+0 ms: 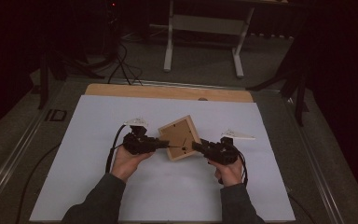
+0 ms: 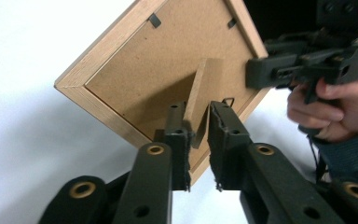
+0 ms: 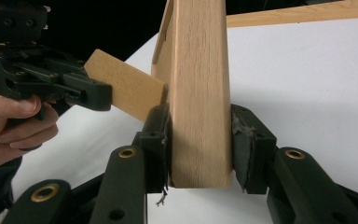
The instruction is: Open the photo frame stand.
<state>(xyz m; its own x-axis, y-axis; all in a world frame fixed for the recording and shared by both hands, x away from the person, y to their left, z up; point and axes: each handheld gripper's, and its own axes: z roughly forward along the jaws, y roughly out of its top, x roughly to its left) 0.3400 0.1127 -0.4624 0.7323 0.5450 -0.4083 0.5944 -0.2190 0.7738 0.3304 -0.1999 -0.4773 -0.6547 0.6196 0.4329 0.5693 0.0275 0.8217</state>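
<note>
We find a white sheet [image 1: 98, 140] covering most of the table [image 1: 168, 91], whose bare wooden edge shows along the far side. Beyond it on the floor stand a white frame stand [image 1: 204, 28] and dark cables [image 1: 121, 65]; none of these is near the work. Nothing lies on the sheet between the hands and the object.

The picture frame [image 1: 179, 136] sits mid-table, back side toward the person, turned corner-on like a diamond, between the two grippers. Small black clips [image 2: 154, 20] hold its backing board.

We note the left gripper [image 1: 161, 144] reaching in from the frame's left. In the left gripper view the easel strut [image 2: 200, 93] stands up between its fingers [image 2: 176, 135]; the left pad lies against the strut, while a narrow gap shows at the right pad, so we judge the fingers parted, not clamping.

The right gripper [image 1: 196, 147] meets the frame's lower right edge. In the right gripper view its fingers [image 3: 156, 144] straddle the wooden rail [image 3: 200, 93]; the left pad touches it, and the right pad stands just beside it with a sliver of gap. We judge this grip loose, not pressed.
</note>
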